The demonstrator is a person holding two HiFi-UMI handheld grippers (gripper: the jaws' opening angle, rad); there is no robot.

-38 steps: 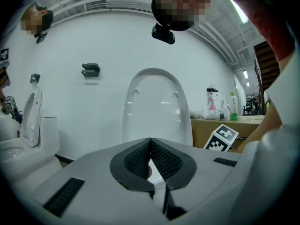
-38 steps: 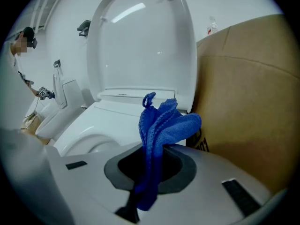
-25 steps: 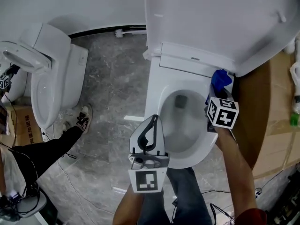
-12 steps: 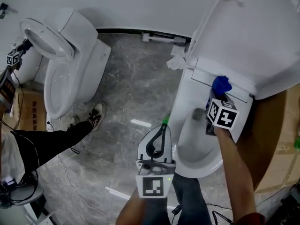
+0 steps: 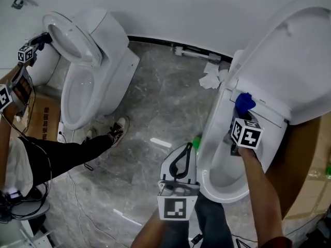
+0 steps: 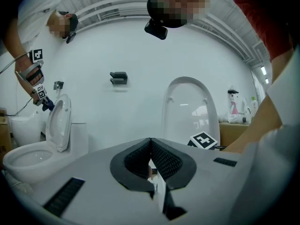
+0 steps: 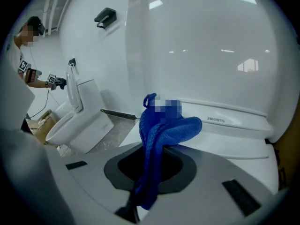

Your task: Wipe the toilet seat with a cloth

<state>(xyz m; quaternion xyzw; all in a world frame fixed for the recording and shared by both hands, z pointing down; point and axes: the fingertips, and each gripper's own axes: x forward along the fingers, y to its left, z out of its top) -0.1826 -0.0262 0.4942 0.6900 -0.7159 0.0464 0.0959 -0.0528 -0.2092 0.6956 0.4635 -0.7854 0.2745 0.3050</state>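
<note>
The white toilet (image 5: 223, 186) stands at the right of the head view with its lid (image 5: 282, 61) up. My right gripper (image 5: 242, 113) is shut on a blue cloth (image 5: 244, 102), which rests at the back of the seat near the hinge. In the right gripper view the cloth (image 7: 161, 135) hangs out of the shut jaws in front of the raised lid (image 7: 211, 46) and the seat's rear part (image 7: 234, 135). My left gripper (image 5: 187, 149) is shut and holds nothing, left of the bowl's rim over the floor. The left gripper view shows its jaws pressed together (image 6: 151, 142).
A second toilet (image 5: 88, 71) with its seat up stands at the left. Beside it is another person, with a black trouser leg (image 5: 67, 156) and a shoe (image 5: 118, 129). Crumpled paper (image 5: 211, 79) lies on the grey floor by the wall. A wooden panel (image 5: 305, 154) flanks the right toilet.
The head view has swung, so the toilet now sits further right. My left gripper has come off the bowl's front rim to its left. The cloth has slid along the seat's back.
</note>
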